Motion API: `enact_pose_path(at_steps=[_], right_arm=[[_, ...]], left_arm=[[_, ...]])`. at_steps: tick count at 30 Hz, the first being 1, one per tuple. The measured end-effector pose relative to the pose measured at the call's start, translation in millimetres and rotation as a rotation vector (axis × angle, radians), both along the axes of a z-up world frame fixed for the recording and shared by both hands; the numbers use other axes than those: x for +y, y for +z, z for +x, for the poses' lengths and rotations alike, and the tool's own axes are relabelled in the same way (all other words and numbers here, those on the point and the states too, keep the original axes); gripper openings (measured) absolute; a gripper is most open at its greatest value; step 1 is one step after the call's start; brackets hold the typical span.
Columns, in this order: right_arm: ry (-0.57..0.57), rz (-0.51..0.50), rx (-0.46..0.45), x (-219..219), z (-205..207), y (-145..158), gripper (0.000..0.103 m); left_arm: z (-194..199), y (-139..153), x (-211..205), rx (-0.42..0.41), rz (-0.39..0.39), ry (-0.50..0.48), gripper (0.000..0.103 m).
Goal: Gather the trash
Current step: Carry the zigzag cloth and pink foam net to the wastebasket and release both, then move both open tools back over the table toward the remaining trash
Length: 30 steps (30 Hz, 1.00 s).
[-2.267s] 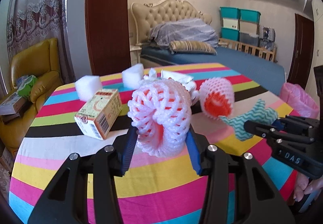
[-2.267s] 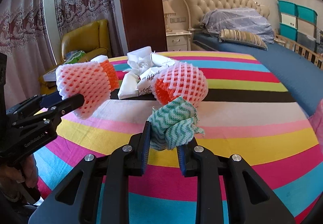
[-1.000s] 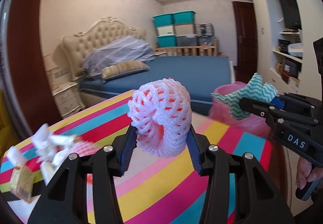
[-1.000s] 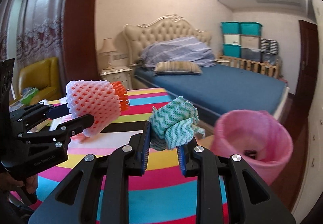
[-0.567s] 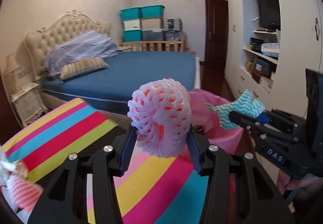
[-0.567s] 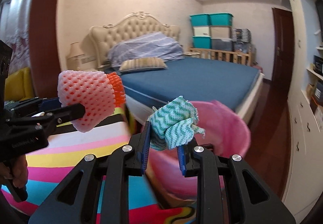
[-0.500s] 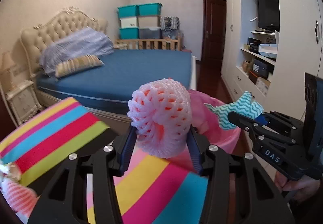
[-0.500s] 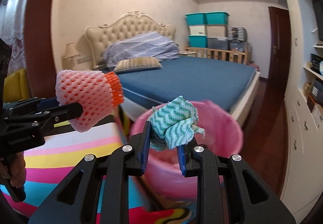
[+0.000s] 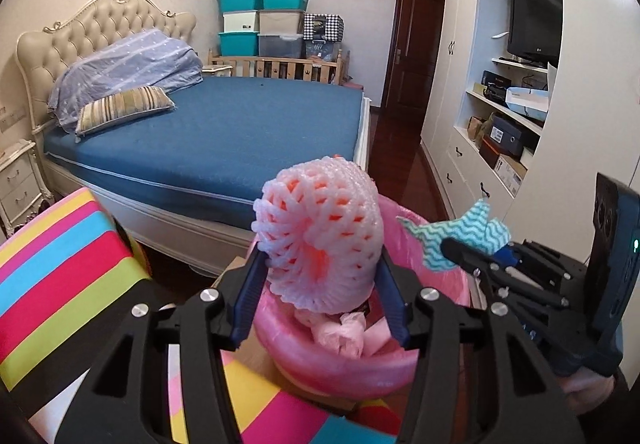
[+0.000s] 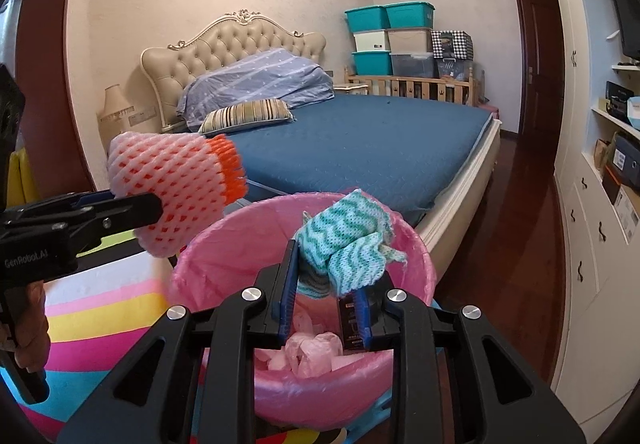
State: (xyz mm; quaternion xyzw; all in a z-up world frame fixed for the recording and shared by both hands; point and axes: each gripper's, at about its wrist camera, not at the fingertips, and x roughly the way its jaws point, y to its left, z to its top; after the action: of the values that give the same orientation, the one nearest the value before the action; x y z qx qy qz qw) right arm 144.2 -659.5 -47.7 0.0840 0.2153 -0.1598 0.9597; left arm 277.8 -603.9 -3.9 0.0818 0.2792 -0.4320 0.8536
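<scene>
The left gripper (image 9: 318, 284) is held over the near rim of the pink-lined trash bin (image 9: 332, 372), and a pink foam fruit net (image 9: 320, 240) is seen between its blue pads. Its jaws have just been opening; the net is still framed by both pads, but whether it is still pressed cannot be told. To the right, the right gripper (image 10: 326, 302) is held above the bin's mouth, with a crumpled teal zigzag cloth (image 10: 346, 244) between its fingers. These jaws have also just been opening, and a gap is seen between the cloth and the left pad. Crumpled pink wrappers (image 10: 312, 352) are seen at the bin's bottom. A striped tablecloth (image 9: 60, 264) lies at the near left, and a blue bed (image 9: 224, 123) stands beyond.
</scene>
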Motion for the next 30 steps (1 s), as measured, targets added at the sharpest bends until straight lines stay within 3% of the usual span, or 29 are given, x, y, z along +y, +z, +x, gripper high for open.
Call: enact_pose_path(at_steps=[2,4,5,6,16,24,30], right_arm=[[0.014,-0.013,-0.001,-0.9,4.6,-1.8,0.032],[0.012,-0.045,0.014,5.1,7.8,-6.2,0.048],[0.005,-0.055,0.018,8.1,6.1,-6.9,0.067],[-0.006,-0.067,0.010,8.4,4.6,-6.5,0.069],[-0.017,-0.076,-0.032,18.9,-17.8,10.2,0.069],[0.038,-0.112,-0.052,60.5,-23.7,30.1,0.076],[0.133,-0.096,-0.039,106.2,-0.9,30.5,0.077]], left_arm=[[8.0,-0.4,-9.9,0.014,-0.006,0.001,0.063],[12.6,0.6,-18.3,0.012,0.001,0.013,0.074],[14.0,2.0,-19.6,-0.001,-0.001,0.031,0.076],[14.6,3.7,-19.0,-0.011,-0.007,0.045,0.081],[19.0,20.1,40.7,-0.028,-0.069,0.137,0.098],[4.2,36.2,118.3,-0.105,-0.062,0.268,0.098],[-4.2,47.5,191.4,-0.167,-0.020,0.379,0.098]])
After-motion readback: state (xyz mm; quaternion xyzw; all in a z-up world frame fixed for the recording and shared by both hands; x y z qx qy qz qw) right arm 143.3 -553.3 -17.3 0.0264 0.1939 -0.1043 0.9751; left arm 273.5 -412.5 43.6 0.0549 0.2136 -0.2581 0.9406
